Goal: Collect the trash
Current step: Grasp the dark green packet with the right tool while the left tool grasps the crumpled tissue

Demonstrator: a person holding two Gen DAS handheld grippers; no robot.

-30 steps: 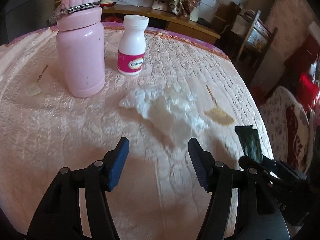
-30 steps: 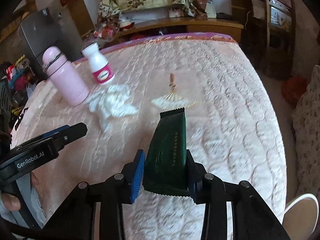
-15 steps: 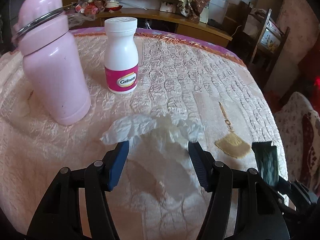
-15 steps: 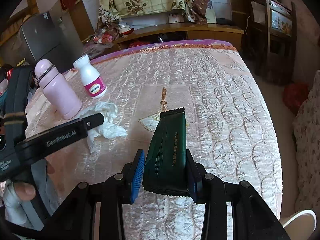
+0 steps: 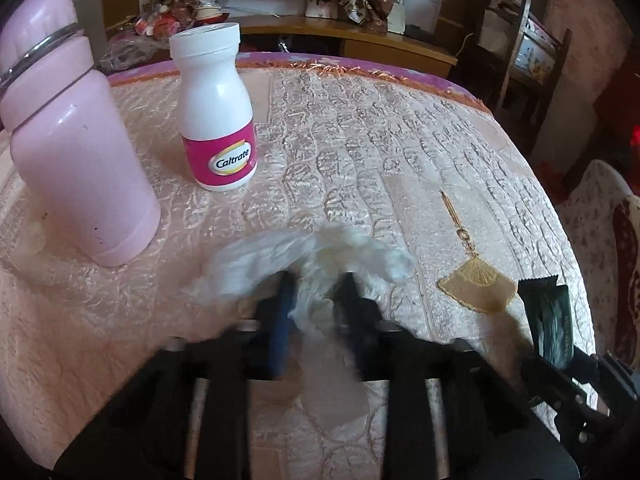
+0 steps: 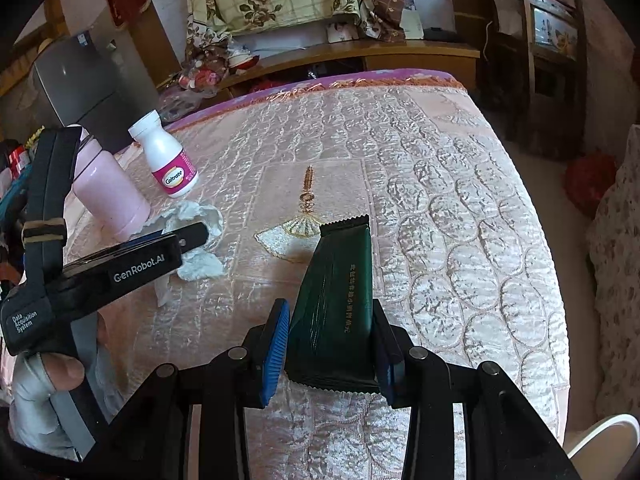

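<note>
The left gripper [image 5: 316, 300] has just closed its jaws on the crumpled tissue [image 5: 320, 256], which lies on the tablecloth [image 5: 360, 140] in front of the pink flask [image 5: 76, 152], towards the gripper. The right gripper [image 6: 330, 344] clamps the green wrapper [image 6: 340, 296] upright, right of the flask, so the next move is likely a lift.

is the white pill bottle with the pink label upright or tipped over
Upright. The white pill bottle with the pink label stands on its base on the quilted pink cover, cap on top, beside the pink flask.
</note>
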